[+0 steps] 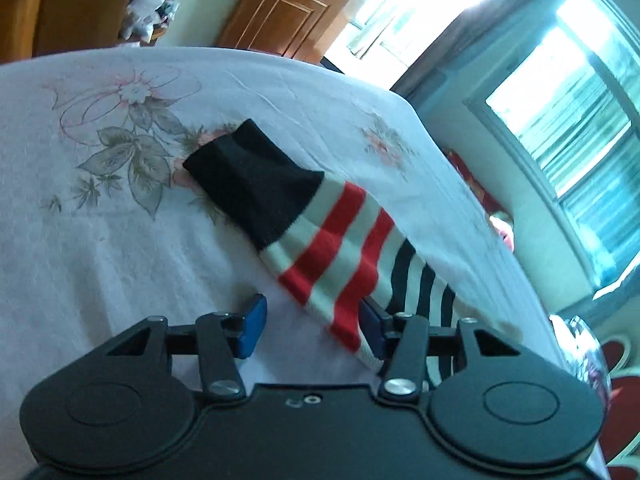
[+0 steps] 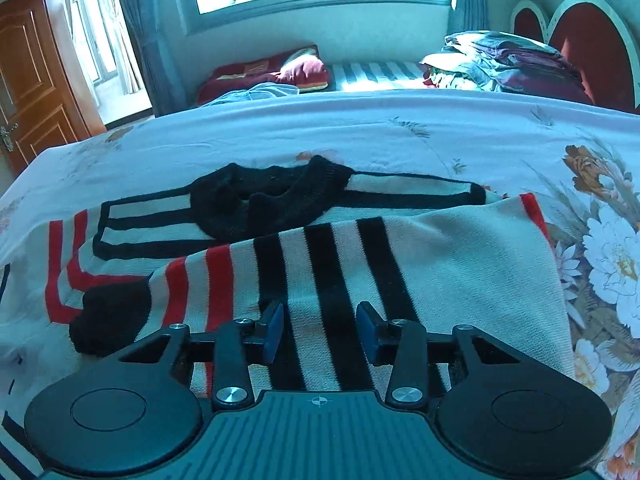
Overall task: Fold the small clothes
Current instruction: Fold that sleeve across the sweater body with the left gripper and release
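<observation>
Both grippers sat over sweater [image 2: 360, 248] spread on floral sheet [image 2: 400, 136]. Left gripper [image 1: 312, 326]: jaws apart, striped sleeve [image 1: 320, 240] between them, touching right pad, not clamped. Right gripper [image 2: 320, 330]: jaws apart above striped panel, holding nothing. Black collar [image 2: 264, 200] lay beyond.
</observation>
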`<action>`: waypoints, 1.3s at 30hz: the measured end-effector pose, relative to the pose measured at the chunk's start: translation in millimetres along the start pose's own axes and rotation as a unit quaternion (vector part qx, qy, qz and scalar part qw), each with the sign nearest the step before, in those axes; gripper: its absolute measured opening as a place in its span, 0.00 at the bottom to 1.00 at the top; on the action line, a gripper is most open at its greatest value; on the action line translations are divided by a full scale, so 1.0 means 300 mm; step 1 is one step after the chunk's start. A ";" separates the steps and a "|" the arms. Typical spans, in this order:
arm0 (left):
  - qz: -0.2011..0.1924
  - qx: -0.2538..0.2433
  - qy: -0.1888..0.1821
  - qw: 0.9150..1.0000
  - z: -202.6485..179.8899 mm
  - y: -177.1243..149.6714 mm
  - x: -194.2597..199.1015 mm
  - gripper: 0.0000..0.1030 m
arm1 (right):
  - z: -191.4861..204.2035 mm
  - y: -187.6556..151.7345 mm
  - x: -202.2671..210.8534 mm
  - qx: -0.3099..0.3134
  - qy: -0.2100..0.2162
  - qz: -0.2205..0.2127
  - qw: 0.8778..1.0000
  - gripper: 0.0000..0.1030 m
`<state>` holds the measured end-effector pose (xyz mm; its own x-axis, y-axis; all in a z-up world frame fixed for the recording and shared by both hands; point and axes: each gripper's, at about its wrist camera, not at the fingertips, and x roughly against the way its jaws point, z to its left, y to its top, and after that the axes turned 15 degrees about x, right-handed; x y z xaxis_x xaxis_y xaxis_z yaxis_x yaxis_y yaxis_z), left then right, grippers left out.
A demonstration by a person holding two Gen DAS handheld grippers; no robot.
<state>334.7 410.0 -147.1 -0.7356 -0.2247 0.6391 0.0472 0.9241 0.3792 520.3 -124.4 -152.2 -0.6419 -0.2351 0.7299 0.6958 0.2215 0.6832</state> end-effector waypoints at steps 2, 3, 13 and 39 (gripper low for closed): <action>-0.008 0.016 -0.009 1.000 0.003 0.031 -0.021 0.45 | 0.020 0.002 -0.005 0.002 0.001 0.002 1.000 0.40; -0.012 0.024 -0.010 1.000 0.008 0.039 -0.028 0.42 | 0.027 0.004 -0.005 0.004 0.000 0.001 1.000 0.40; -0.029 -0.010 -0.036 0.999 -0.063 0.029 -0.053 0.04 | -0.015 0.013 -0.017 -0.009 -0.028 0.020 0.999 0.33; 0.244 -0.497 -0.152 0.819 -0.810 -1.338 -0.110 0.55 | -0.329 -0.118 0.229 -0.112 0.002 -0.023 0.994 0.56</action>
<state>504.3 -28.5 -157.8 -0.5924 0.3232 0.7380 0.8011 0.1384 0.5824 483.3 -241.9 -128.3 -0.6732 -0.2433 0.6983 0.7207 -0.0045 0.6932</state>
